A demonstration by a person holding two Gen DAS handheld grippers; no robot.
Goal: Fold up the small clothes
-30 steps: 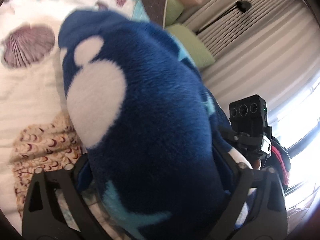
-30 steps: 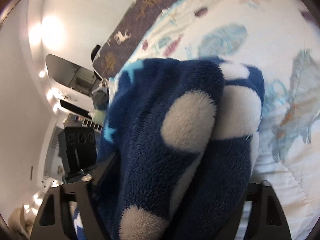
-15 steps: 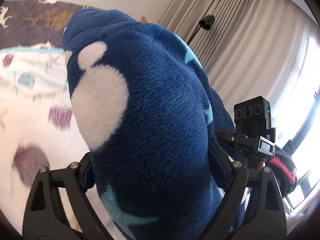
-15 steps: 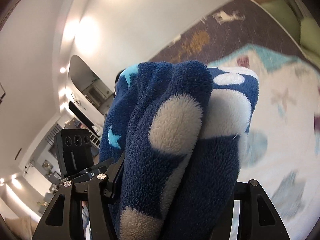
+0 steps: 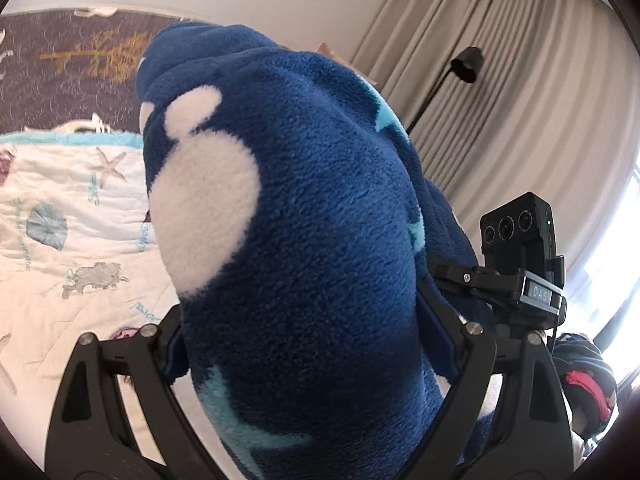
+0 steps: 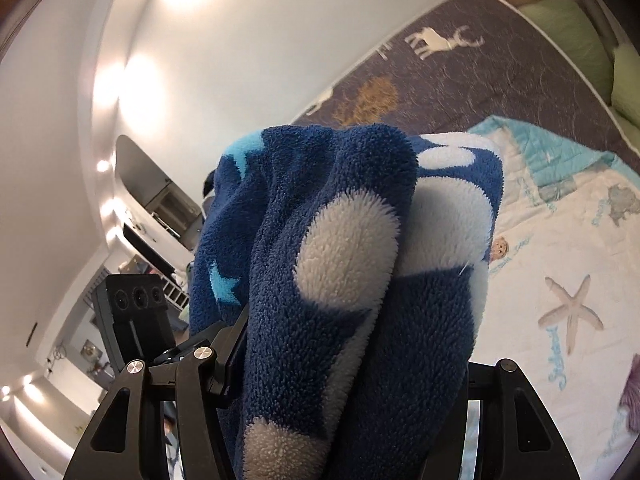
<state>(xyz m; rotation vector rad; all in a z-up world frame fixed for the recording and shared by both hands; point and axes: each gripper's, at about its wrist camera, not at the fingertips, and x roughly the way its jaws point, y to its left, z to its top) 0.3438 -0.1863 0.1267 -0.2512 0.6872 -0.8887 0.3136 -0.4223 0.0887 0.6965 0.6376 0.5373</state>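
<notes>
The blue fleece garment (image 5: 320,240) is gripped by both the left tongs (image 5: 304,360) and the right tongs (image 6: 344,376), held aloft above the quilted bed (image 5: 60,208). Both grips should be kept level and taut so a straight fold can be laid.

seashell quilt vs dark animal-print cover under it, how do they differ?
The seashell quilt is white with a teal border and pastel starfish and shells; the dark cover is brown-grey with a cream deer and gold motifs. The quilt lies on top, the cover showing past its edge. Both lie flat on the bed.
</notes>
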